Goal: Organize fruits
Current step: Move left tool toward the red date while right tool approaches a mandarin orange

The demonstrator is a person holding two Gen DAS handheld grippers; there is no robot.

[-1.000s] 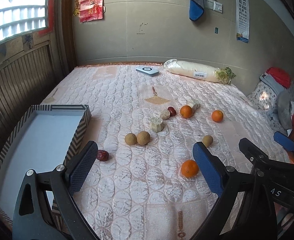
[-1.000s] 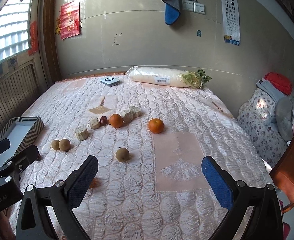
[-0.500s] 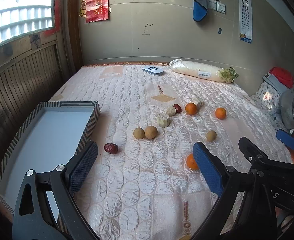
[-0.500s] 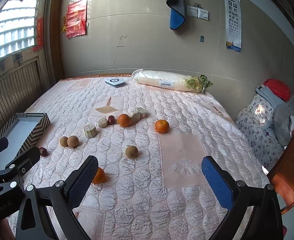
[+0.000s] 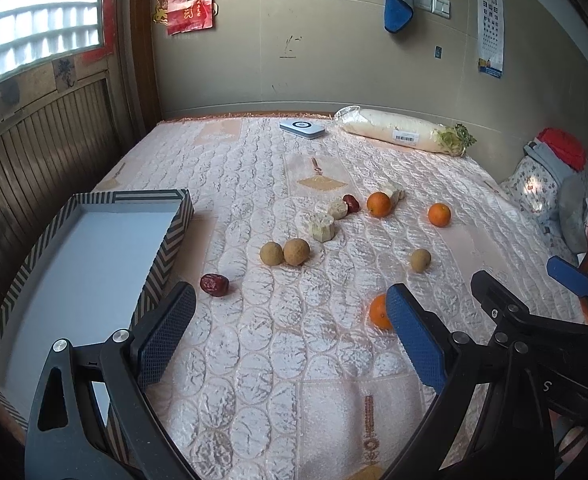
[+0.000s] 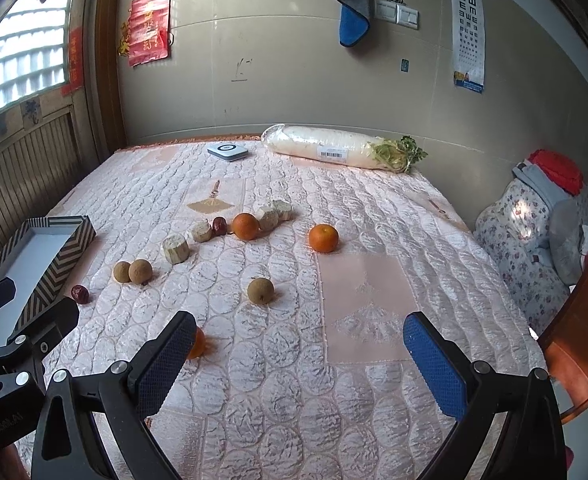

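A quilted bed (image 5: 294, 360) carries scattered fruits (image 5: 378, 204), a tray (image 5: 165, 248) and a radish (image 5: 398, 133).

This is a bedroom in a home: ahead of the jaws lies a bed with a quilted pink bedspread (image 6: 374, 208), set against a plain wall and wood-panelled wainscot (image 5: 53, 140) under a window (image 5: 33, 20). Beyond the jaws, the far wall bears a red paper decoration (image 6: 149, 26), light switches (image 6: 397, 12), a hanging blue cloth (image 6: 352, 4) and an eye chart (image 6: 468, 32). To the right of the jaws, floral bedding and clothes (image 6: 534, 232) are piled beside the bed.
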